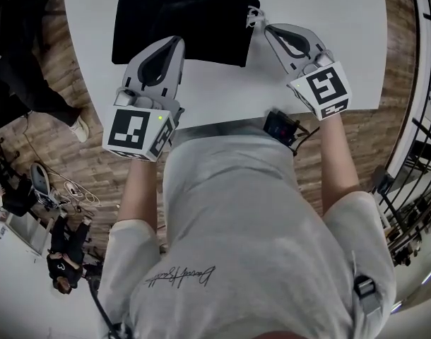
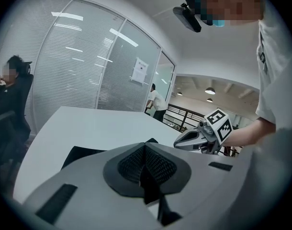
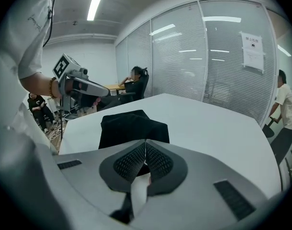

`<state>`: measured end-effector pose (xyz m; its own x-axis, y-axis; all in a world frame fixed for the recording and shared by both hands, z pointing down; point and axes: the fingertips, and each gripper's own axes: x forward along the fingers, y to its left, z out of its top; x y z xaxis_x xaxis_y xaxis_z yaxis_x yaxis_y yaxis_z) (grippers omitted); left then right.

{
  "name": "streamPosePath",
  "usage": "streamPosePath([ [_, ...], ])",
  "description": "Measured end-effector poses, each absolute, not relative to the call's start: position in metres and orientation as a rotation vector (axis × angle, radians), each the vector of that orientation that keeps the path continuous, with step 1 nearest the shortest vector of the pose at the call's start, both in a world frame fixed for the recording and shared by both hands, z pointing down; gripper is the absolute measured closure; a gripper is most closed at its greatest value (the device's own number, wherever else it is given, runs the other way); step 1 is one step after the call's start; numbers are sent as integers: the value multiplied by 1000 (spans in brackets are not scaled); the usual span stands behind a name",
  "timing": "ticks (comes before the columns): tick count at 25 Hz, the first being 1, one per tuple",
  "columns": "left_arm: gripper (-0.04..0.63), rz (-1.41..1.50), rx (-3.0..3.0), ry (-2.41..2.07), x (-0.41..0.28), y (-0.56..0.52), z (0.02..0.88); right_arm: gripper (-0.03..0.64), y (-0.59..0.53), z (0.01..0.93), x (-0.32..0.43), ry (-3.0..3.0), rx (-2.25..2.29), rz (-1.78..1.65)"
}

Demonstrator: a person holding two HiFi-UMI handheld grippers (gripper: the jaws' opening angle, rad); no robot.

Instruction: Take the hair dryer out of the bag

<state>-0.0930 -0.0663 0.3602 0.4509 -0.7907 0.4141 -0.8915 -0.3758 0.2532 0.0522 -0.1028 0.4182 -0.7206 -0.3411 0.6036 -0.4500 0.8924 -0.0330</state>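
Note:
A black fabric bag (image 1: 184,20) lies flat on the white table (image 1: 314,6); no hair dryer shows outside it. My left gripper (image 1: 177,41) hovers at the bag's near edge, its jaws shut with nothing between them. My right gripper (image 1: 256,18) sits at the bag's right corner, also shut and empty. In the left gripper view the closed pads (image 2: 158,164) fill the foreground, with the bag (image 2: 81,155) behind them and the right gripper (image 2: 198,138) off to the right. The right gripper view looks over closed pads (image 3: 158,162) at the bag (image 3: 129,126), with the left gripper (image 3: 81,86) raised at the left.
The table's near edge (image 1: 222,122) runs just in front of my body. Wooden floor (image 1: 67,140) lies to the left, where a person in black (image 1: 18,69) sits. Glass partitions with blinds (image 3: 208,66) stand behind the table. A railing (image 1: 420,147) runs along the right.

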Motion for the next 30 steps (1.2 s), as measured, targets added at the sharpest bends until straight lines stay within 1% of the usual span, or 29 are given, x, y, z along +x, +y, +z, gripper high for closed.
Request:
streamPosePath([
  [9,583,300,2243,-1404,-93,-64,372,586,-99,439,43,-2426,426,146],
  [16,583,293,2216,-1402,-93,-61,379,478,-102,452,33,-2388,289,-32],
  [19,583,294,2204,-1406,-94,-58,382,442,-100,462,30,-2344,194,-128],
  [23,583,291,2191,-1413,-97,-57,383,416,-100,474,29,-2295,93,-230],
  [27,583,290,2185,-1415,-97,-54,384,382,-99,481,21,-2269,-15,-265],
  [30,583,289,2181,-1416,-97,-54,384,371,-96,486,13,-2251,-101,-280],
])
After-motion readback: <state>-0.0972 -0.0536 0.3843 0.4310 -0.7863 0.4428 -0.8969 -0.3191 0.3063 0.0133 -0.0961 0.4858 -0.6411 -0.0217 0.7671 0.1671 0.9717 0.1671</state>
